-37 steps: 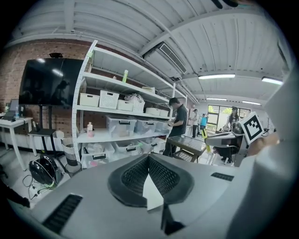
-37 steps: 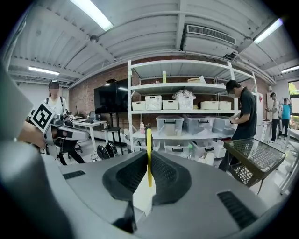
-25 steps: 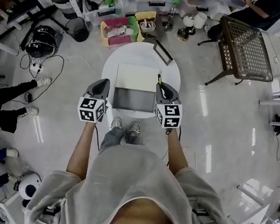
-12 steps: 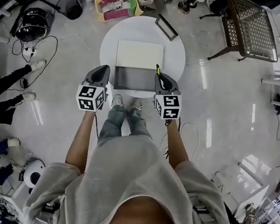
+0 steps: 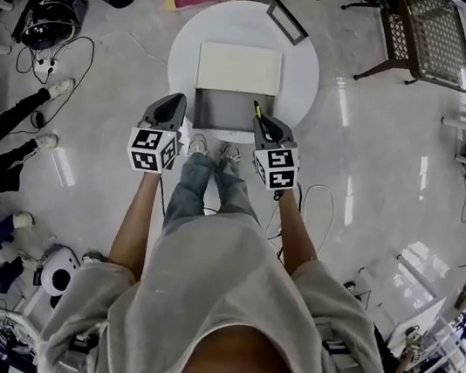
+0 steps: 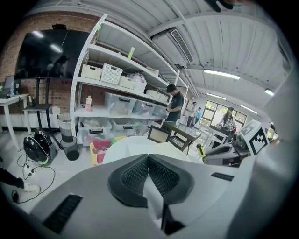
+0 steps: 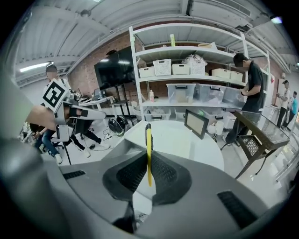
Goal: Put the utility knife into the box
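One utility knife in right gripper jaws, one box.

The right tongs hold the utility knife above the box, left tongs just beside it.

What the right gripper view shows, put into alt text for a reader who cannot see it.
The right gripper is clamped on a thin yellow utility knife that juts out past its dark jaws. Beyond it lies a round white table, with white shelves of bins against a brick wall behind.
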A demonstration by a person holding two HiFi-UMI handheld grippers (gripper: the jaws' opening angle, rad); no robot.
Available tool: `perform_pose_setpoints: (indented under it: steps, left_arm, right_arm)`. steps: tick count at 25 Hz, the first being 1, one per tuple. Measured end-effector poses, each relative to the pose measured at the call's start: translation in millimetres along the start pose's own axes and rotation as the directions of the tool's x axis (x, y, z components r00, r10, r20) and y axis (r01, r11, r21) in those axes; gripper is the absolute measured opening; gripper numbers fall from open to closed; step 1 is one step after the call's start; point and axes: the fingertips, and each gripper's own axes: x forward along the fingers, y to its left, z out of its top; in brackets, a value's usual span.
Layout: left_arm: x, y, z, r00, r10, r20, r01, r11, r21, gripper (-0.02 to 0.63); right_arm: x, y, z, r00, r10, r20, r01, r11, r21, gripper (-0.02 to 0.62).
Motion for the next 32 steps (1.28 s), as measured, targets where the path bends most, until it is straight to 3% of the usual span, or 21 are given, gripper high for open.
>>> perform_pose_setpoints:
  steps: [5, 9, 12, 16, 20, 22, 32]
  left_arm:
    - [-0.3, 2.1, -5.2, 1.0, -0.001, -0.009, 0.001, 1.0, -0.005, 0.02]
    - [0.0, 5.6, -5.2, 1.0, 0.002, -0.006, -0.002, 1.0, -0.008, 0.02]
    - [-1.4, 8.3, -3.8, 1.0, 0.006, -0.001, -0.006, 1.0, -0.012, 0.02]
    - [-3.6, 10.3, -4.0, 1.0, 0.012, -0.003, -0.012, 1.0, -0.016, 0.02]
    - [-4.9, 10.8, -7.7, 1.0, 0.021, -0.009, -0.021, 0.999, -0.027, 0.02]
    - [-6.0, 12.1, -9.0, 1.0, 0.025, -0.01, -0.025, 0.999, -0.033, 0.02]
    - [-10.6, 19.6, -13.5, 0.999, 0.046, -0.012, -0.046, 0.998, -0.053, 0.02]
  right_arm:
    - [9.6, 16.7, -12.2, 0.996, 0.054, -0.077, -0.06, 0.994, -0.088, 0.049]
    - [20.9, 27.5, -23.6, 0.986, 0.076, -0.146, -0.111, 0.962, -0.251, 0.049]
    - [28.0, 33.9, -30.6, 0.977, 0.072, -0.202, -0.15, 0.901, -0.406, 0.049]
    - [39.3, 39.8, -42.6, 0.957, 0.057, -0.284, -0.219, 0.784, -0.581, 0.049]
    - [53.1, 41.3, -54.4, 0.936, 0.042, -0.348, -0.283, 0.679, -0.678, 0.049]
    - [61.6, 41.0, -59.0, 0.926, 0.036, -0.375, -0.308, 0.647, -0.698, 0.049]
    - [103.9, 40.7, -74.6, 0.872, 0.031, -0.488, -0.391, 0.644, -0.658, 0.049]
